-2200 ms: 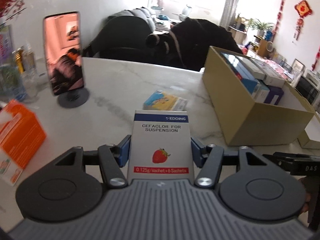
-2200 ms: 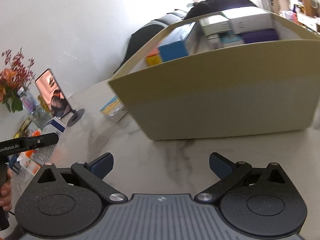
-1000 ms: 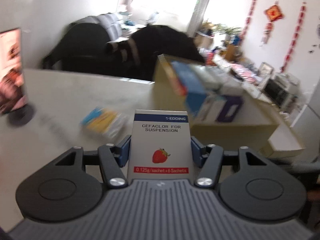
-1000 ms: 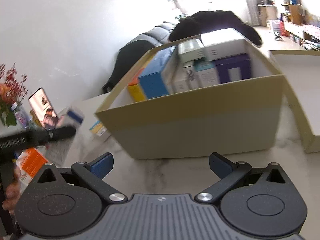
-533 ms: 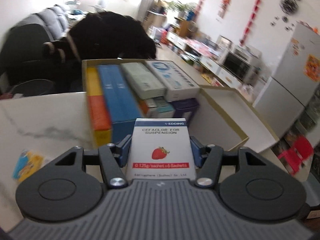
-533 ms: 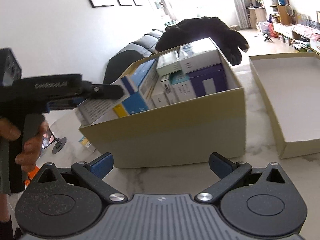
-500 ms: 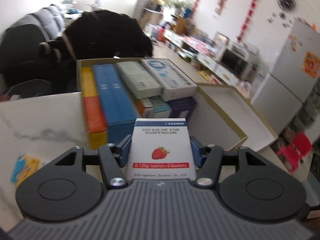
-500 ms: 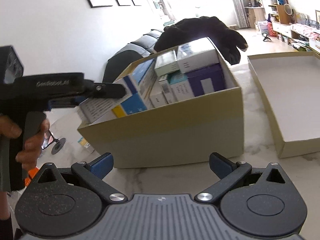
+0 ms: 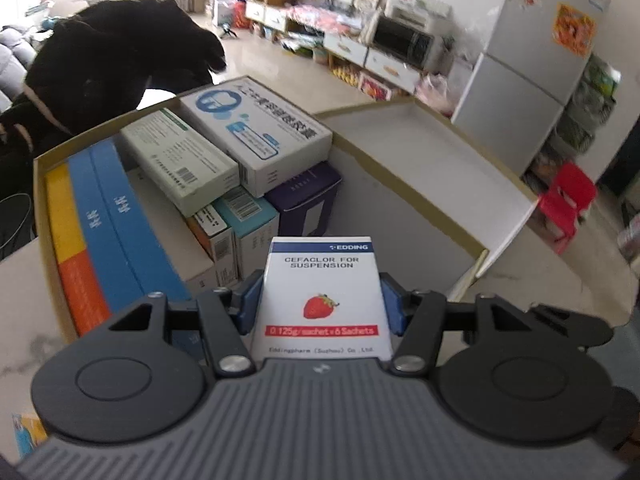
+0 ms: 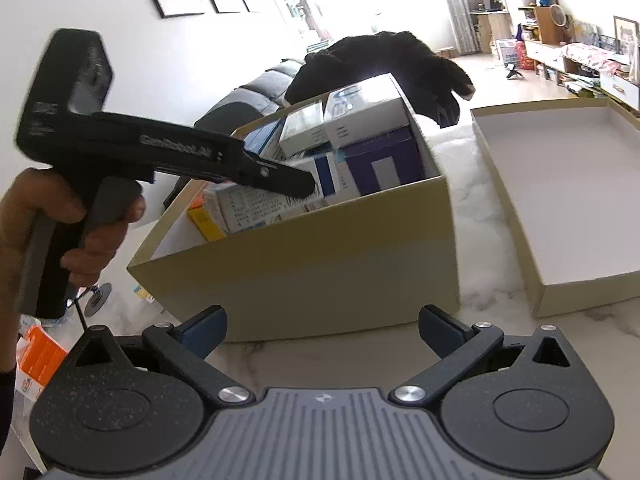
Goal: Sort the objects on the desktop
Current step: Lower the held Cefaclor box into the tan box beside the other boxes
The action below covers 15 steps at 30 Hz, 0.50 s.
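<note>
My left gripper (image 9: 322,303) is shut on a white medicine box with a strawberry picture (image 9: 322,300). It hangs over the open cardboard box (image 9: 38,184), above the free right part beside several packed medicine boxes (image 9: 256,144). From the right wrist view, the left gripper (image 10: 296,184) reaches over the cardboard box (image 10: 340,248), held by a hand (image 10: 72,224), with the white medicine box (image 10: 256,204) in its fingers. My right gripper (image 10: 320,328) stands open and holds nothing, low over the marble table in front of the cardboard box.
The box lid (image 10: 560,200) lies open side up to the right of the cardboard box. A small yellow-blue packet (image 9: 24,436) and an orange box (image 10: 38,356) lie on the table at the left. A phone stand base (image 10: 98,294) stands behind them.
My left gripper has carried the strawberry box from the table at the left to a spot over the cardboard box. The right gripper stayed open and barely moved.
</note>
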{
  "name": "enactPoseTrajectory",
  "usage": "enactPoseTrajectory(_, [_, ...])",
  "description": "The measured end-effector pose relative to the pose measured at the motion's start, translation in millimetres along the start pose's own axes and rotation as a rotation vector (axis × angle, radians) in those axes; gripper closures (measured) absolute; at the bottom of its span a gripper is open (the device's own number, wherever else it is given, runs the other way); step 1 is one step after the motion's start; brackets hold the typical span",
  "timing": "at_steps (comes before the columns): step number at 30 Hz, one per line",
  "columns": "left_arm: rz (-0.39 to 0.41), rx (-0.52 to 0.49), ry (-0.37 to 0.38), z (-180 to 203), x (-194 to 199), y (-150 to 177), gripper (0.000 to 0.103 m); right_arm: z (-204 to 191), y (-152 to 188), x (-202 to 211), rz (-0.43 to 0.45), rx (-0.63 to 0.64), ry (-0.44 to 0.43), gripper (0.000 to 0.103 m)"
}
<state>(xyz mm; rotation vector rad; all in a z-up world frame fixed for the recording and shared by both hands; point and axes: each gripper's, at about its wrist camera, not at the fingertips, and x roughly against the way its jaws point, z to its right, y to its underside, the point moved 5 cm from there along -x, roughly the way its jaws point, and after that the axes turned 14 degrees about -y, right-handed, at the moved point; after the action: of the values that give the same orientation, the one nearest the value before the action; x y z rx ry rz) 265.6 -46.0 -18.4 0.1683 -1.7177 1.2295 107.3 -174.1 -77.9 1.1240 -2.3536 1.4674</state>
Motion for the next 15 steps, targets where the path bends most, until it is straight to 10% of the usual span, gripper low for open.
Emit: enactPoseTrajectory(15, [-0.189, -0.142, 0.076, 20.0, -67.1, -17.1, 0.046, 23.9, -3.2, 10.2, 0.028, -0.060, 0.004, 0.001])
